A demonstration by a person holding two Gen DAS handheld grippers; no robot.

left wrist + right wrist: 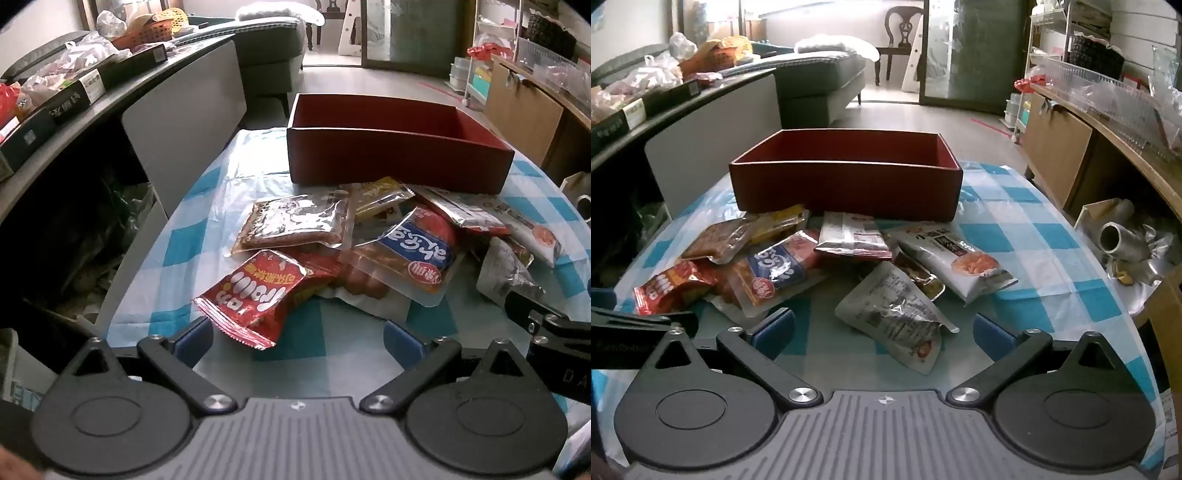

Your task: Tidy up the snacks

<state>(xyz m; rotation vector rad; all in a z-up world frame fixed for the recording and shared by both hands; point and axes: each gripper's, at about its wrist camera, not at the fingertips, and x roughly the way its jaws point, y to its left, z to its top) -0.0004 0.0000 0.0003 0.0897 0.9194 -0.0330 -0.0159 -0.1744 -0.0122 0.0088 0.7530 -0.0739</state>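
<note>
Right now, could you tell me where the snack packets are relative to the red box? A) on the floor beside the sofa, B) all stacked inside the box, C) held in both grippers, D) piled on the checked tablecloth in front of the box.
D: the snack packets lie in a loose heap on the checked tablecloth on the near side of the red box, and what shows of its inside is bare.

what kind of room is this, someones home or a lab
Most likely a lived-in home, a living or dining area: a sofa and a wooden chair stand behind the checked tablecloth, and cluttered shelves line the wall.
</note>
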